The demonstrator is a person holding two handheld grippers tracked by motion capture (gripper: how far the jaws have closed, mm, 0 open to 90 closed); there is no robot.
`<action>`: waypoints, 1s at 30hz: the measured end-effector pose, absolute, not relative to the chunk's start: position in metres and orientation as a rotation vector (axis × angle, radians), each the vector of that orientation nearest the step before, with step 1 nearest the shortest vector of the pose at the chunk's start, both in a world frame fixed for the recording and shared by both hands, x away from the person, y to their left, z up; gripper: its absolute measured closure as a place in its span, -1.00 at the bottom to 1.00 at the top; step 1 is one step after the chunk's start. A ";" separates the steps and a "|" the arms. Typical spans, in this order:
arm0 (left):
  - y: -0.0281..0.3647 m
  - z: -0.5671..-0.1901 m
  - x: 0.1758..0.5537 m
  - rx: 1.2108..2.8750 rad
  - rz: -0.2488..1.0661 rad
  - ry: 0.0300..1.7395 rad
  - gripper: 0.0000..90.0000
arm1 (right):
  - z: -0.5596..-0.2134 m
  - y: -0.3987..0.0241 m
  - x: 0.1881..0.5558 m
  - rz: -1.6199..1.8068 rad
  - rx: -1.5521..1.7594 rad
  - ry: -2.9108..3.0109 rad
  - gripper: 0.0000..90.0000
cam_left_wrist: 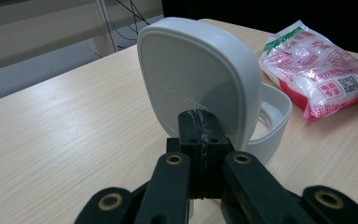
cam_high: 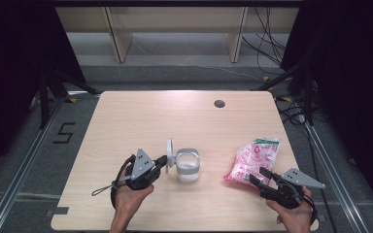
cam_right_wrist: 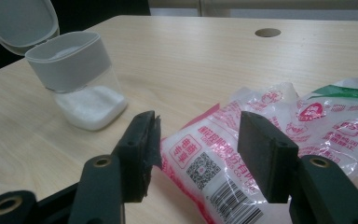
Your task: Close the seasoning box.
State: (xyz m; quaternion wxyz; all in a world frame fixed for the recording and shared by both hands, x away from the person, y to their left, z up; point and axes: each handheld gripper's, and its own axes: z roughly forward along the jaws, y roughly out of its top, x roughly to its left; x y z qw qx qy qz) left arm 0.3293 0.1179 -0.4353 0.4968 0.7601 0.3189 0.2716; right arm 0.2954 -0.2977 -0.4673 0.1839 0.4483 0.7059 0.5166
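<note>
**Left gripper clamped at lid edge; right gripper jaws parted over bag**

Left gripper (cam_high: 159,164) sits just left of the container (cam_high: 188,165), jaws fully together. In the left gripper view the closed jaw tips meet at the lower edge of the lid (cam_left_wrist: 196,77); whether the edge is pinched between them or only touched, cannot tell. Lid stands upright, swung open on the container's left side, its flat face turned to the gripper.

Container: white collar on top, clear lower body, white granules (cam_right_wrist: 89,106) filling the lower part. It stands on the wooden table (cam_high: 141,116), nearer the person's edge than the far one.

Right gripper (cam_high: 258,175) lies well right of the container, jaws set apart at a middling width. Between them, in the right gripper view, the near end of the pink-and-white bag (cam_right_wrist: 223,163) lies flat on the table; pads not pressing on it. Barcode and square code face up.

Bag stretches away from the right gripper, green band at its far end. Small round hole (cam_high: 219,103) in the table beyond the container, toward the far edge.
</note>
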 end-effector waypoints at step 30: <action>0.105 -0.435 0.326 1.844 0.655 0.756 0.98 | -0.469 -0.297 0.291 1.436 1.202 2.020 0.06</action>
